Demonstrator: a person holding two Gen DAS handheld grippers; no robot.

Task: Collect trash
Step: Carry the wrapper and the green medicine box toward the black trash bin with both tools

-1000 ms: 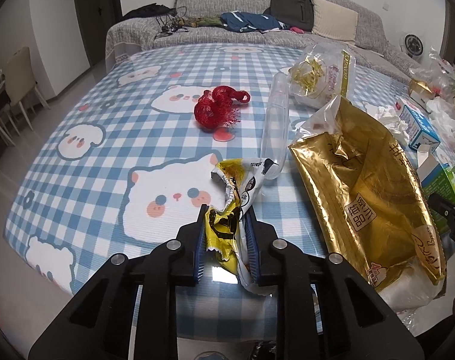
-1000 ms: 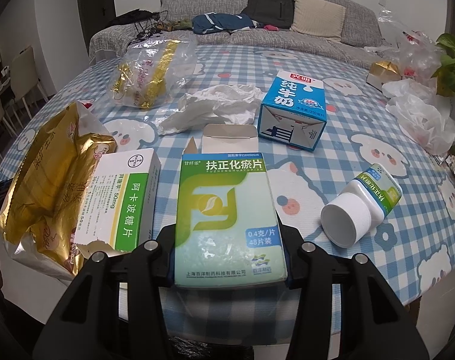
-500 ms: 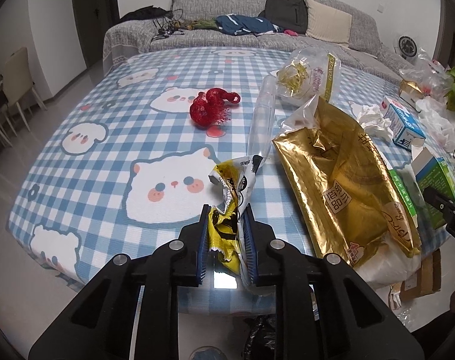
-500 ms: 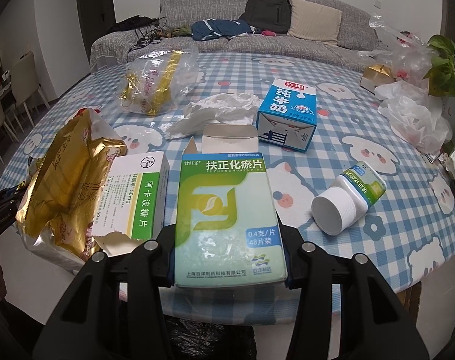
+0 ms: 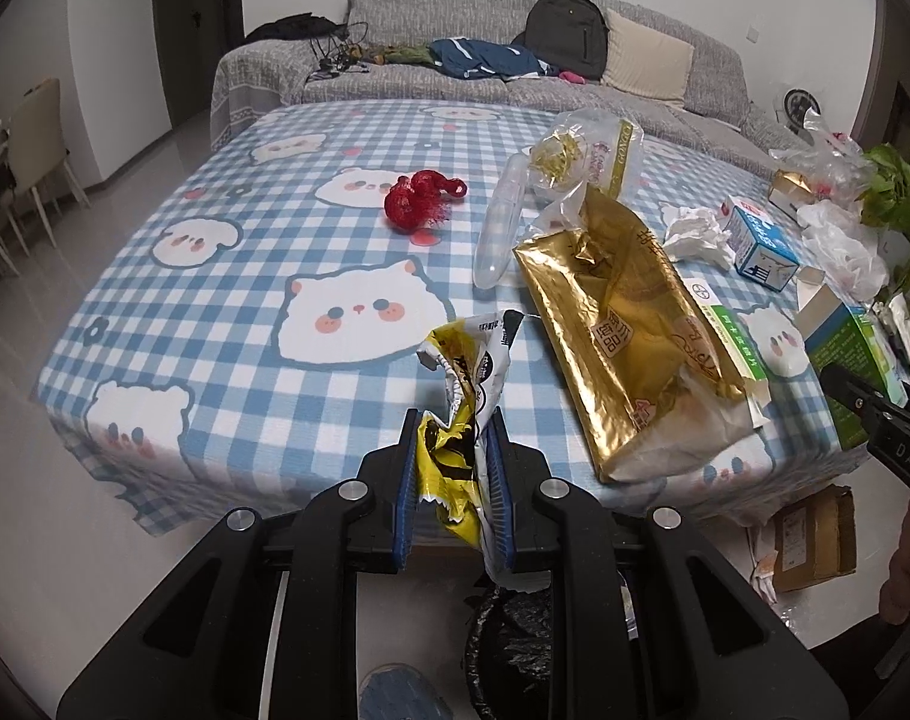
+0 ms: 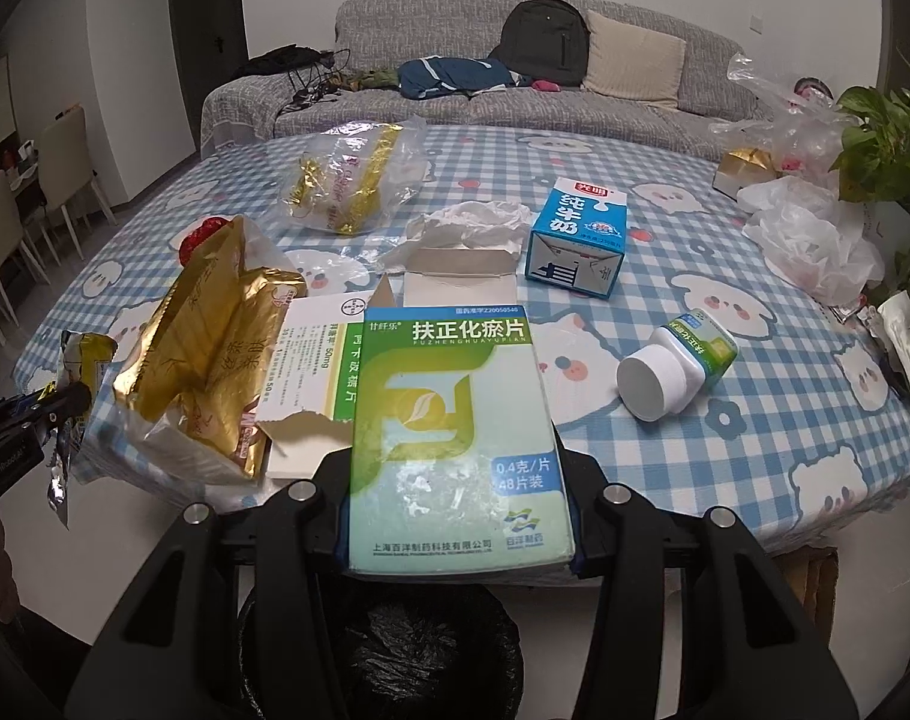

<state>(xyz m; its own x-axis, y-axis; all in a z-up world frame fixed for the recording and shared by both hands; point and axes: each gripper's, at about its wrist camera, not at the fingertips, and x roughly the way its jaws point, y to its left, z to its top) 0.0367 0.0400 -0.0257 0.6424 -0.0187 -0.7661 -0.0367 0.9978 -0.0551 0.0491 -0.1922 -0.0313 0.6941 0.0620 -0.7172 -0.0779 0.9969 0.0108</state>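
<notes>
Left gripper [image 5: 452, 483] pinching a crumpled yellow snack wrapper [image 5: 460, 396], right gripper [image 6: 457, 516] clamping a green medicine box [image 6: 449, 438], both hanging past the edge of the blue checked tablecloth [image 5: 245, 312], above a black-lined bin [image 6: 389, 654]; grey sofa [image 6: 466, 102] standing behind.

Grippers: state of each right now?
Left gripper: shut on yellow snack wrapper.
Right gripper: shut on green medicine box.

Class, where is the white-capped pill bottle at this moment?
In the right wrist view, the pill bottle lies on its side on the checked tablecloth, right of the green medicine box held in the right gripper, in front of the blue milk carton.
</notes>
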